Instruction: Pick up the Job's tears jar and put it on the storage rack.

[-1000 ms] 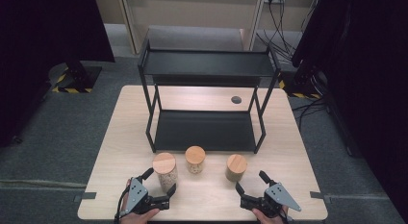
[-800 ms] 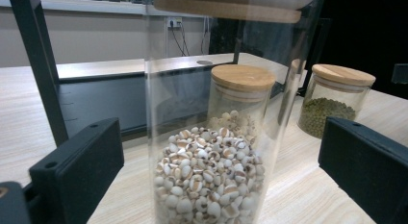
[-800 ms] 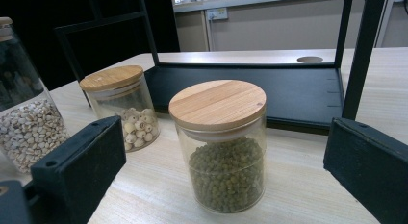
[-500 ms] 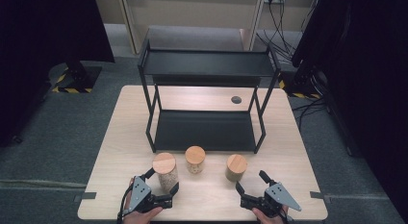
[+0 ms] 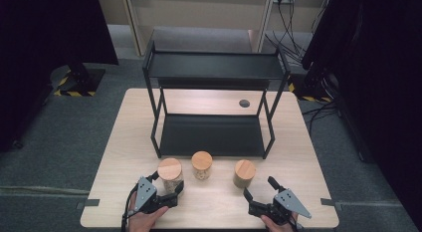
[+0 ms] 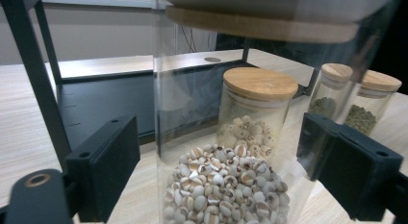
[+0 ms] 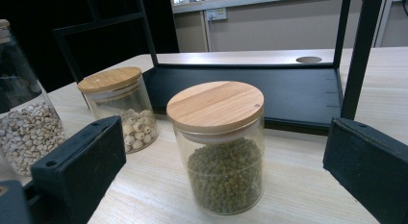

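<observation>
Three glass jars with wooden lids stand in a row in front of the rack. The tall jar [image 5: 169, 173] [image 6: 226, 185], holding white grains, stands between the jaws of my left gripper [image 5: 166, 183] [image 6: 219, 180]. Those jaws have just been closing on it, and a thin gap still shows at the left pad [image 6: 108, 166]. Behind it is the short white-grain jar [image 5: 202, 165] [image 6: 255, 108]. My right gripper [image 5: 259, 188] [image 7: 221, 185] is open, with the green-bean jar [image 5: 244, 173] [image 7: 219, 147] just ahead of its jaws and untouched.
A black two-tier rack [image 5: 214, 135] stands mid-table, both shelves bare. Behind it, the wooden table [image 5: 298, 157] has a round cable hole [image 5: 244, 103]. Dark curtains and cables lie beyond the table on the grey floor.
The left gripper's jaws have drawn in from wide open to close around the tall jar. The right gripper and all three jars have stayed put.
</observation>
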{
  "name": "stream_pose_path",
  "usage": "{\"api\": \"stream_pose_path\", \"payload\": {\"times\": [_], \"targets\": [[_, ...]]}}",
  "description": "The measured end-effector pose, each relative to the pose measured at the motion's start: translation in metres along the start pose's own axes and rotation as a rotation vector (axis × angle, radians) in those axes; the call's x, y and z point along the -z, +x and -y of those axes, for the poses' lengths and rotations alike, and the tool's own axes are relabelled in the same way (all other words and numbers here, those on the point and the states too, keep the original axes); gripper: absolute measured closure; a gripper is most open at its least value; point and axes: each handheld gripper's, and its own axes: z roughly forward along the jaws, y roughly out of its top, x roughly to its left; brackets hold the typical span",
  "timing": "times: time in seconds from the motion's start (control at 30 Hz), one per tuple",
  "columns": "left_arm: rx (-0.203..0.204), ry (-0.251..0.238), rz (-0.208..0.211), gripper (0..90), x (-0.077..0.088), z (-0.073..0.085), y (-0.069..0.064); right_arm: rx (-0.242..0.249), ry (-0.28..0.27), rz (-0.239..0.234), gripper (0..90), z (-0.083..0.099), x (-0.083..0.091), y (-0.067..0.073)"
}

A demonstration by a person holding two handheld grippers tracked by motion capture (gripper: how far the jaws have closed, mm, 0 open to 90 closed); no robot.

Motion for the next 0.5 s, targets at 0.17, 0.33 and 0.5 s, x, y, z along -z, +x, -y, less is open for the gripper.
{"api": "stream_pose_path", "payload": {"times": [0.17,0.33,0.5], "targets": [[-0.041,0.008,0.007,23.9,-0.0022,-0.0027,-0.0016,-0.003,0.0,0.0,1.4,-0.0002,0.0,-0.0001],[-0.047,0.009,-0.003,24.7,-0.0017,-0.0036,-0.0043,-0.003,-0.002,-0.001,1.6,-0.0004,0.0001,-0.0003],[-0.026,0.013,-0.014,24.9,-0.0009,-0.0075,-0.0034,-0.002,-0.005,-0.003,1.7,-0.0005,0.0004,-0.0005]]}}
